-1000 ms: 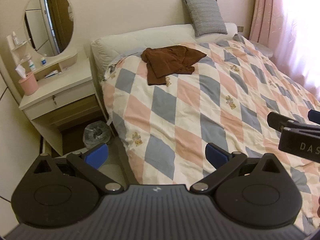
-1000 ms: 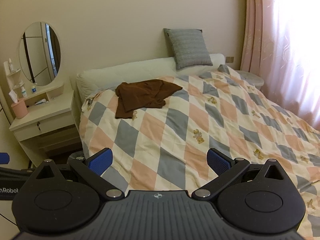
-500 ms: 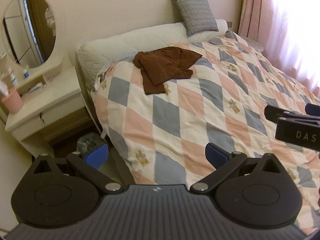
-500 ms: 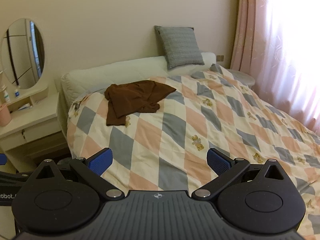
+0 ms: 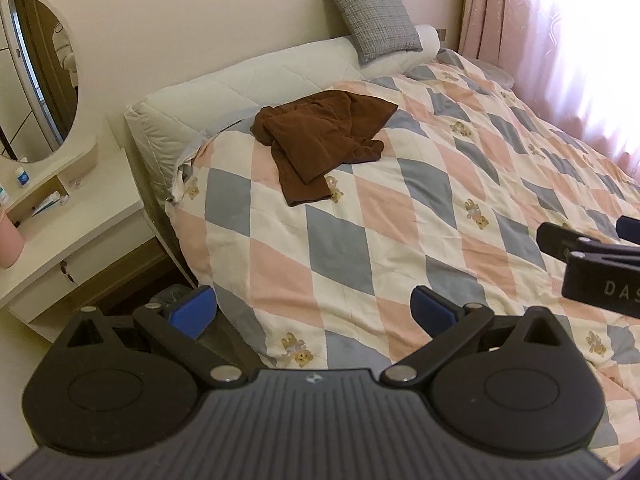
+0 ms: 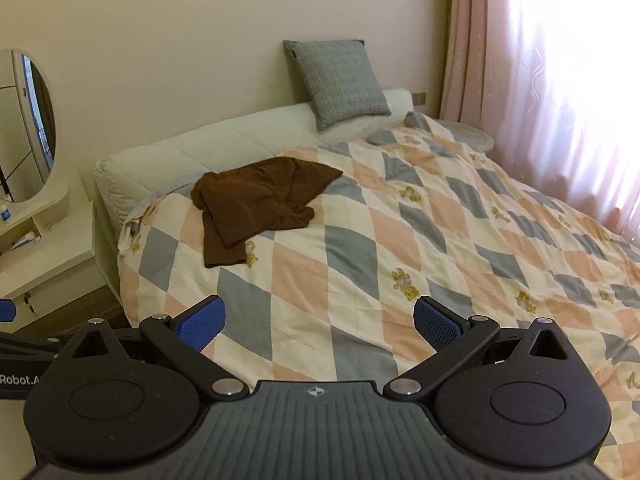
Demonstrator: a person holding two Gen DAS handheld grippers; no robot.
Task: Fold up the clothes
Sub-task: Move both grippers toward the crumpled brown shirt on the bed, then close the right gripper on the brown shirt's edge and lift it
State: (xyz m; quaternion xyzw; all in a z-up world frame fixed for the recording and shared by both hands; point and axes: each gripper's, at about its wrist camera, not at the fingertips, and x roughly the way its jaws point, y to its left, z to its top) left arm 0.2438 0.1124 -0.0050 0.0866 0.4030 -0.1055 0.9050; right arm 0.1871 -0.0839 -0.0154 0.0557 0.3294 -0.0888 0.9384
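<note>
Brown garment (image 5: 320,148) lies crumpled on bed (image 5: 400,216), near headboard end, twd left edge. Left claw (image 5: 314,310) & right claw (image 6: 320,322): both wide open, empty, over foot end, well apart from garment.

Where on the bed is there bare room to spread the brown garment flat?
The quilt lies bare from the brown garment toward both grippers and across to the pink curtain. Near the headboard it is crowded: the garment and grey cushion sit there.
</note>
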